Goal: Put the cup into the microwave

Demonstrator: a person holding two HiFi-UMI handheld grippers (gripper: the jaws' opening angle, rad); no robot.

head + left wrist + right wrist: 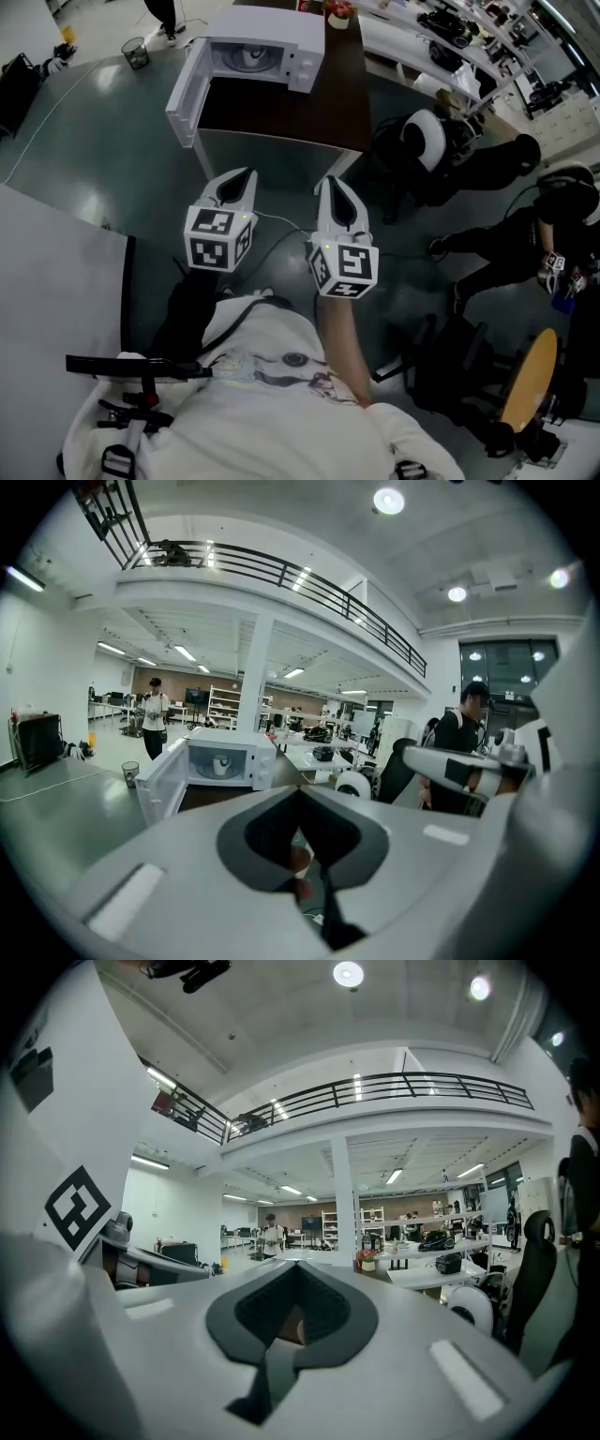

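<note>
Where the person faces it across open floor, the dark counter (309, 108) carries the white microwave (286, 33) at its far end, and the door (185, 98) is swung fully open to the left. Both tools are held close to the person's chest, well apart from the counter. The left tool (246, 178) has its jaws together with nothing between them, and the right tool (326, 183) is likewise closed and empty. The cup (221, 764) is a small white vessel standing upright inside the microwave, roughly central in the cavity, and touches neither tool. Judged from this layout, placement appears complete and only the door remains open. Handling assessment: the cup is probably light and rigid, with a smooth wall that may slip under narrow pads. Its material cannot be determined at this range, so treat it as breakable and avoid hard contact with the cavity walls. Whether it has a handle or contents cannot be determined. If regrasping is required, take hold across the wall at about mid-height, jaws on opposite sides, cup kept upright. A rim pinch is the weaker alternative, since it invites tilt. Approach level through the opening, clear of the door edge.
</note>
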